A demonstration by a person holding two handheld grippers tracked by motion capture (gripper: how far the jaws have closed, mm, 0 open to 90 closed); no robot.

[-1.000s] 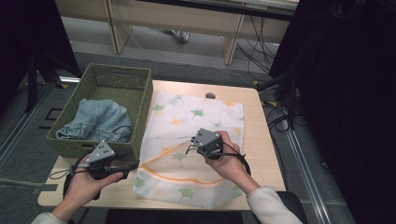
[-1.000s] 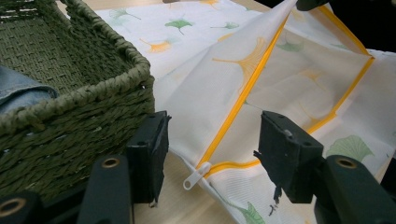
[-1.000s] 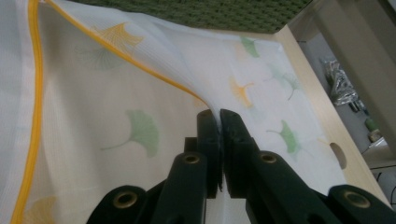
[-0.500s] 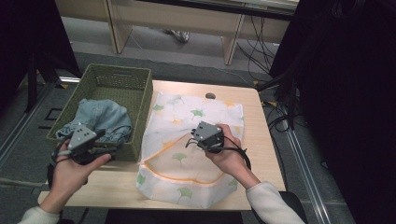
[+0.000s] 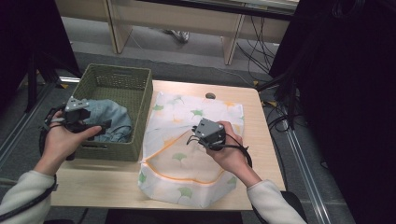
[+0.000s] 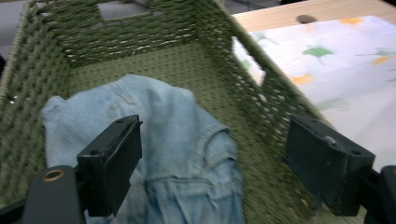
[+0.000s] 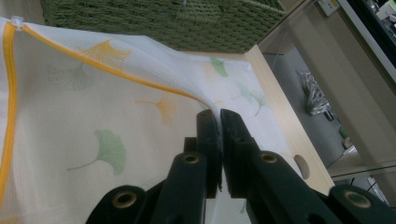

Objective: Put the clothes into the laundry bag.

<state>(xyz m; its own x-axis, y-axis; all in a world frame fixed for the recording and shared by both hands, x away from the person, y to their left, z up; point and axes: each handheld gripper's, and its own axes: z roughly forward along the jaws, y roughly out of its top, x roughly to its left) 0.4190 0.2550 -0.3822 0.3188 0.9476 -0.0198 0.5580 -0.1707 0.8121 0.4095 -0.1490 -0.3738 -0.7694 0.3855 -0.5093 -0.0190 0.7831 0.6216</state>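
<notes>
The left hand-held gripper hangs over the green woven basket, its jaws spread wide after just having been opening — nothing sits between them, and the pale blue denim garment lies loose in the basket below. The right hand-held gripper is clamped tight on a raised fold of the white mesh laundry bag — the one with ginkgo-leaf print and an orange zipper — which lies spread on the counter just beside the basket.
</notes>
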